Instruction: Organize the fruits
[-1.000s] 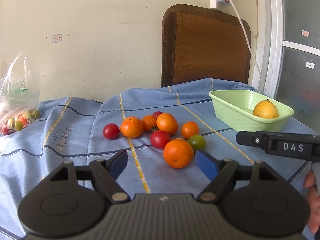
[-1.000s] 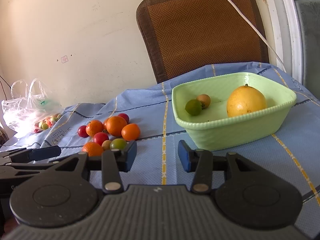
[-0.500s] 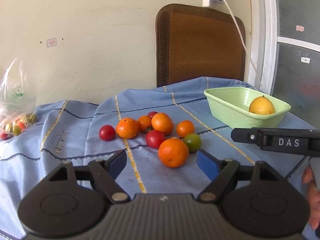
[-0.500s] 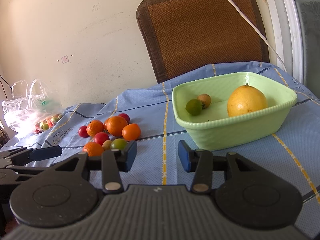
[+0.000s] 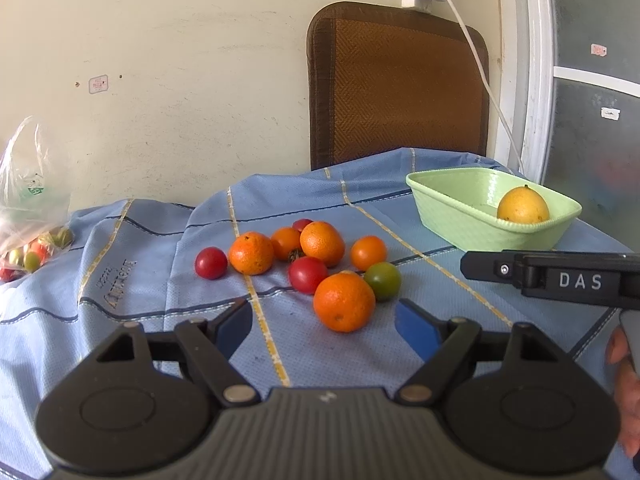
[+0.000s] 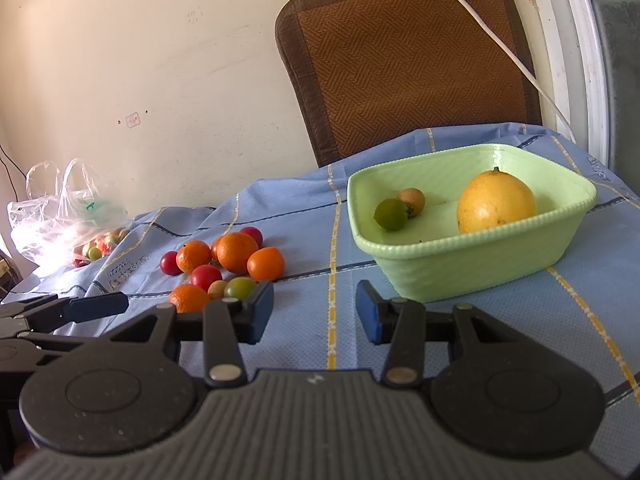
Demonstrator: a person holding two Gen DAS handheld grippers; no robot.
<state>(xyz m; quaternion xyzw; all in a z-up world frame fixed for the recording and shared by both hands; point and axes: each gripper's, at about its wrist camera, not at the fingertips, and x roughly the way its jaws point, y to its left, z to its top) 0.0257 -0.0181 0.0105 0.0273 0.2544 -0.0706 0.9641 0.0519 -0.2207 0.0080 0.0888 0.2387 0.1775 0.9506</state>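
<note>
A heap of oranges and tomatoes lies on the blue cloth. The nearest orange (image 5: 344, 301) sits just beyond my open, empty left gripper (image 5: 324, 320), with a green tomato (image 5: 383, 281) and a red tomato (image 5: 308, 274) beside it. The heap also shows in the right wrist view (image 6: 236, 252). A light green basket (image 6: 472, 256) holds a large yellow fruit (image 6: 496, 208), a green fruit (image 6: 391, 214) and a small brownish one (image 6: 412, 200). My right gripper (image 6: 316, 312) is open and empty, in front of the basket's left end.
A clear plastic bag (image 6: 68, 220) with small fruits lies at the far left by the wall. A brown woven chair back (image 6: 408, 52) stands behind the table, with a white cable hanging across it. The right gripper's side (image 5: 560, 278) crosses the left wrist view.
The left gripper's view has shifted slightly, and the fruit heap now sits a little more to the left and closer between its fingers. The right gripper has barely moved.
</note>
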